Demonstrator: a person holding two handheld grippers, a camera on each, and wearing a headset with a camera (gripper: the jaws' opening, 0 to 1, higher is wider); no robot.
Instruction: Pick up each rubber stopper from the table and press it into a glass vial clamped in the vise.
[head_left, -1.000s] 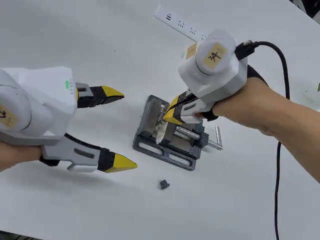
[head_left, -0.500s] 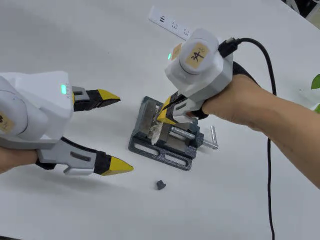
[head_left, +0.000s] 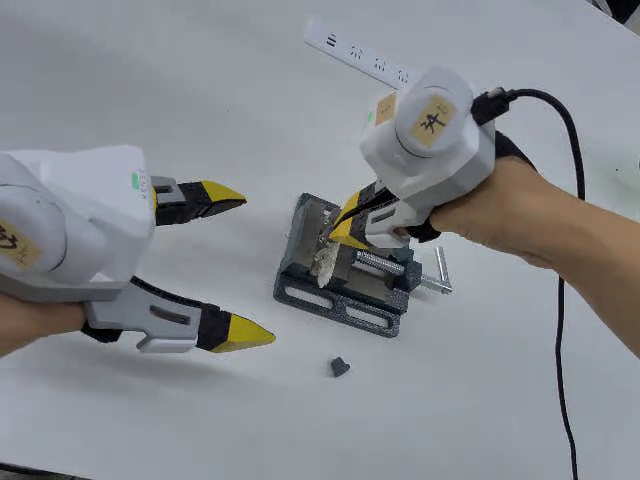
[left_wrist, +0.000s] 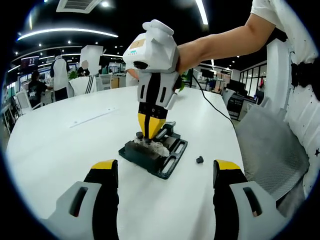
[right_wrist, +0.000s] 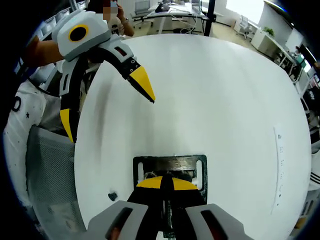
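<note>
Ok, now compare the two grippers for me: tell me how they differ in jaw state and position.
The left gripper has its jaws spread wide; the right gripper has its jaws closed together. The left gripper hovers over bare table beside the vise; the right gripper points down with its tips at the vise's top. Both have white bodies and yellow jaw tips.

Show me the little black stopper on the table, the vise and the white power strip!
stopper (head_left: 340, 367): head view, on its dark top.
vise (head_left: 336, 303): head view, on its slotted base rail.
power strip (head_left: 352, 51): head view, on its white top face.
</note>
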